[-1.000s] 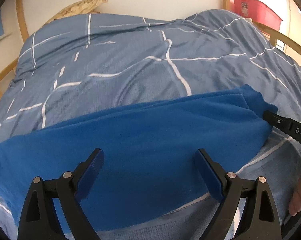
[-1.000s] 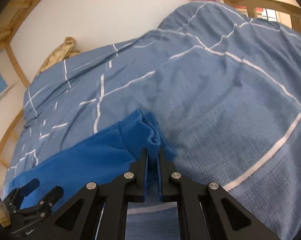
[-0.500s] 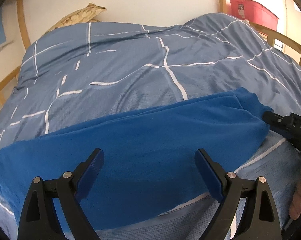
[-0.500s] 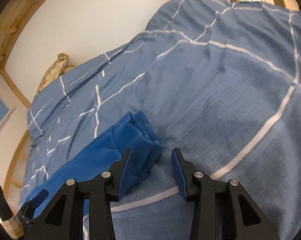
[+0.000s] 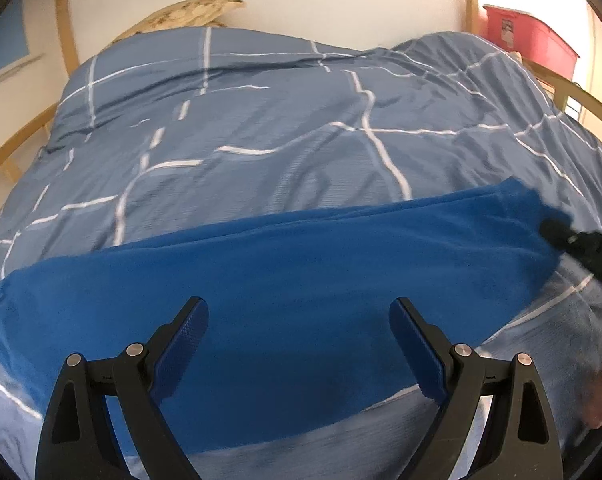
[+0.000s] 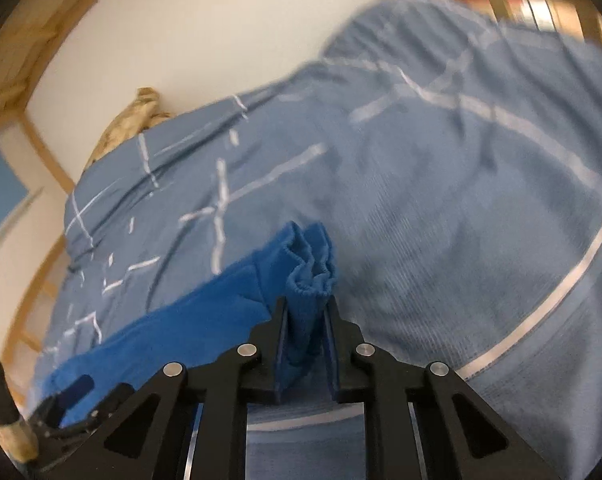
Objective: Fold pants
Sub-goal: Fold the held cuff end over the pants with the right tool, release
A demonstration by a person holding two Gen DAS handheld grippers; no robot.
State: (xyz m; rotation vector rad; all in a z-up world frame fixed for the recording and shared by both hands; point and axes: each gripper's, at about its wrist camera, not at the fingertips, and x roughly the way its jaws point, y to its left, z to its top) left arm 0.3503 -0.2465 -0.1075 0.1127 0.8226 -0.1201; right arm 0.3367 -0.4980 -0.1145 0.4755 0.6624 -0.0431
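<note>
Two claws: our right claw (image 6: 305, 312) pinched the bunched cuff of the pants (image 5: 281, 292), our left claw (image 5: 299, 326) gaped empty; layers might slip, skewing the fold

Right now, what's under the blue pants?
The pants lie on the blue duvet with white lines. Whatever is beneath the cloth itself is covered. The right gripper pinches one end.

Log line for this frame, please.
task: fold pants | left gripper: open above blue pants | right gripper: shut on cuff end | surface: duvet
</note>
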